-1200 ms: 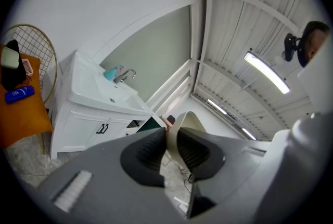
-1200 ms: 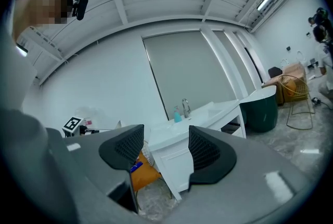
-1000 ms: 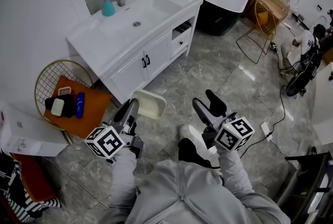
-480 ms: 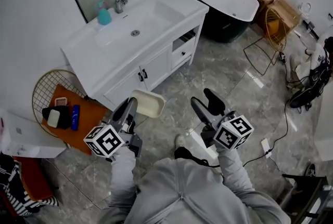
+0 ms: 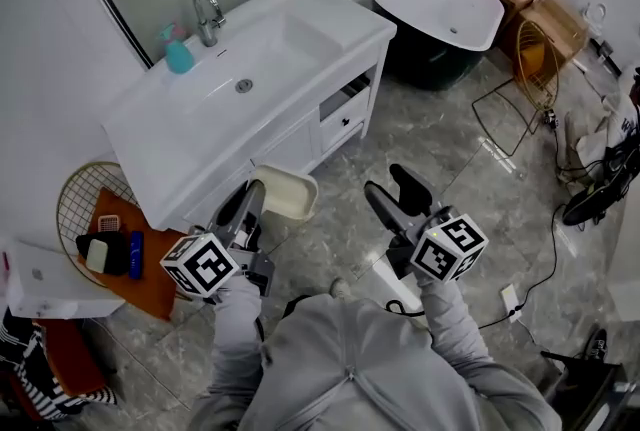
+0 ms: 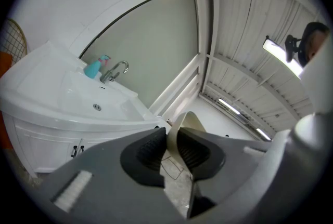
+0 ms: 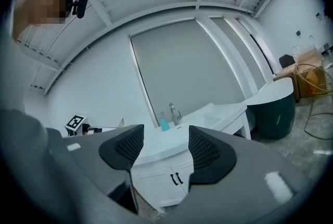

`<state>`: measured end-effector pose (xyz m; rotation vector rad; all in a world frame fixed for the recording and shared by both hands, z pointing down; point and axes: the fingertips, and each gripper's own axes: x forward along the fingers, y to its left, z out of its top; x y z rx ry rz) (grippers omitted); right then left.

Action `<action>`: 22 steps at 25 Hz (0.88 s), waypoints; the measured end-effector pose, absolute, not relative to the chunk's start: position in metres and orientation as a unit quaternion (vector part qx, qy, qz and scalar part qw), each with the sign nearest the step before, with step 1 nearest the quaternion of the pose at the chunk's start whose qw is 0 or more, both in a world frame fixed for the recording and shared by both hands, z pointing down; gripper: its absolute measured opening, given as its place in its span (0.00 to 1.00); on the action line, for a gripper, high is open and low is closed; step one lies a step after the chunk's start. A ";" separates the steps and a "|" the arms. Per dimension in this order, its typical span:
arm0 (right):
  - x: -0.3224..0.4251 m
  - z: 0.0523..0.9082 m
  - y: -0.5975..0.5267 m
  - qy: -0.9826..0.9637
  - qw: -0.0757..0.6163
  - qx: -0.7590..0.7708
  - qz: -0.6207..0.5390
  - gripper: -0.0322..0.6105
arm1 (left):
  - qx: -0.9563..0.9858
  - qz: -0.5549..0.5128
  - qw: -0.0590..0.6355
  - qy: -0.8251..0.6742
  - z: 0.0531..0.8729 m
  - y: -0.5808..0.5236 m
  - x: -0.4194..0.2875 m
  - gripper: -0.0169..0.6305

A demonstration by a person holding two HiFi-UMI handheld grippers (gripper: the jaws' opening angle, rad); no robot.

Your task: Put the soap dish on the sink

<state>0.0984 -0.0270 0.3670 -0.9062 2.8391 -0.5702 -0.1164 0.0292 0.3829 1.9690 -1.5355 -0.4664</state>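
Our left gripper [image 5: 252, 202] has its ribbed black pads [image 6: 148, 151] clamped tight on the thin rim of the cream, rounded-rectangle soap dish [image 5: 288, 196]. It's at 5 o'clock from the glossy white sink [image 5: 190, 134]. Right gripper [image 5: 392, 191] gapes wide, holding nothing.

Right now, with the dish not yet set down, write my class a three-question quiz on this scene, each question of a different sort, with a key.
1. True or false: the left tongs are shut on the soap dish.
2. What stands beside the tap? A) a teal bottle B) a red cup C) a folded towel
3. Fill in: the right tongs are ____ and hold nothing.

Key: 1 true; 2 A; 3 open.
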 end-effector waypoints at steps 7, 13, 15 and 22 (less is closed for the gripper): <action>0.103 0.374 -0.072 0.931 0.052 -0.307 -0.190 0.47 | 0.747 -0.167 0.298 -0.571 0.386 -0.026 -0.114 0.22; 0.101 0.385 -0.115 0.922 0.049 -0.332 -0.192 0.47 | 0.756 -0.160 0.306 -0.556 0.397 -0.082 -0.124 0.22; 0.097 0.387 -0.133 0.918 0.048 -0.344 -0.193 0.47 | 0.761 -0.158 0.308 -0.549 0.401 -0.105 -0.130 0.22; 0.081 0.390 -0.207 0.903 0.050 -0.380 -0.195 0.47 | 0.777 -0.141 0.321 -0.523 0.408 -0.204 -0.151 0.22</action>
